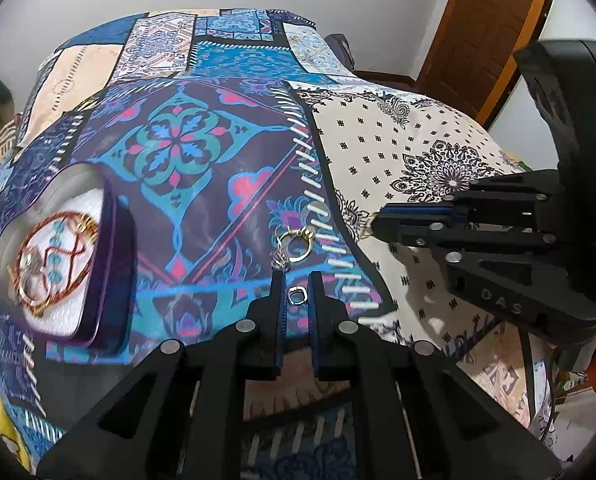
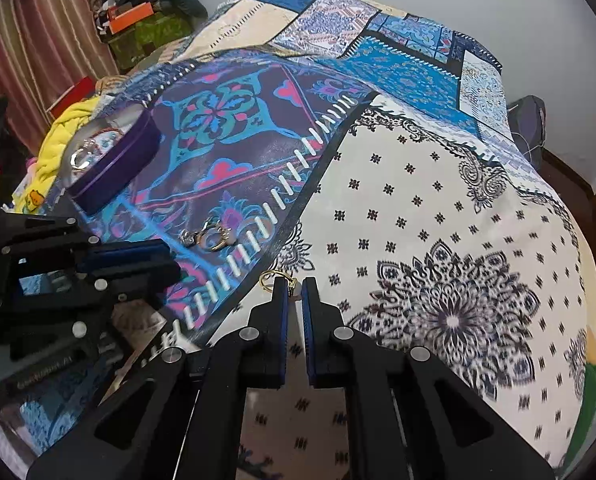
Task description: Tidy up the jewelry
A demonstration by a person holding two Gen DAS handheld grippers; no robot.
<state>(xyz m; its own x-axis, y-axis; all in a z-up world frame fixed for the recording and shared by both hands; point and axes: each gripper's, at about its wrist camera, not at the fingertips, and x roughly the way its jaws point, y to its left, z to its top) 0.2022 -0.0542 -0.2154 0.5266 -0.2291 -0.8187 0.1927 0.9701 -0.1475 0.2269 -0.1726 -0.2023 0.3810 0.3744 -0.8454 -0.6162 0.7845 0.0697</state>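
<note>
A shallow purple jewelry tray (image 1: 110, 264) with white lining is sitting on the bed, holding bangles (image 1: 50, 256). Gold and silver rings (image 1: 294, 246) are lying nearby; a small silver ring (image 1: 297, 295) is lying just beside them.

Approx 4 rings (image 1: 294, 232), 1 box (image 1: 106, 264)

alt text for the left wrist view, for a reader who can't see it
The left gripper brackets a small silver ring on a patchwork bedspread. Two more rings lie just beyond, an open purple jewelry box sits left, and the right gripper enters from the right.
</note>
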